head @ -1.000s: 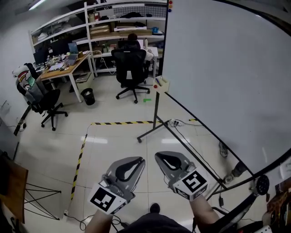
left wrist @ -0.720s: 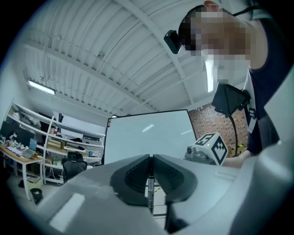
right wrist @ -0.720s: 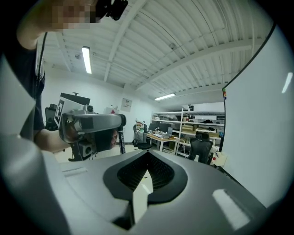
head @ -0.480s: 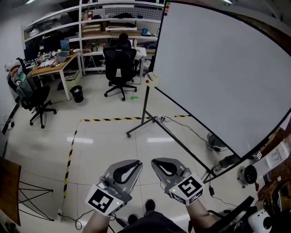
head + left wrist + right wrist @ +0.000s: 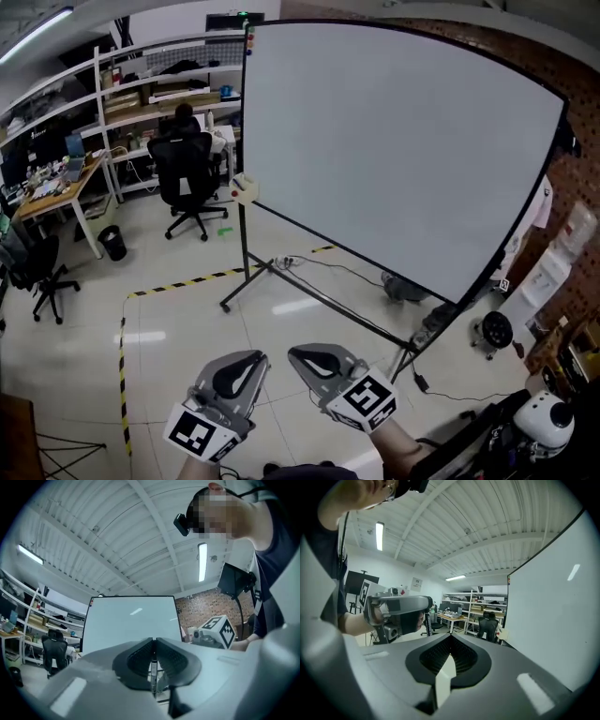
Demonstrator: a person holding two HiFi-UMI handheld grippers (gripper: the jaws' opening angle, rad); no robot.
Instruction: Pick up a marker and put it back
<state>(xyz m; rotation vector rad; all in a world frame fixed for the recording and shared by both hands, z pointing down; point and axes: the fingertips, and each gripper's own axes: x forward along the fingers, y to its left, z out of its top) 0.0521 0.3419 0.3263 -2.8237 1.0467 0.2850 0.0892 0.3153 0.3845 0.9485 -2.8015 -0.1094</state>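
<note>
Whiteboard (image 5: 394, 159) has swung central; my left gripper (image 5: 251, 358) and right gripper (image 5: 298, 353) sit closed, empty (marker: probably light, slick; pinch mid-barrel).

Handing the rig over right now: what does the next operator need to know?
Left gripper: shut, empty, held low in front of the person.
Right gripper: shut, empty, beside it.
The whiteboard stands ahead on the floor; a small holder sits at its left edge, contents too small to tell.
Done: nothing, no marker picked up.
Left: approach, open a gripper, take a marker, put it back.
</note>
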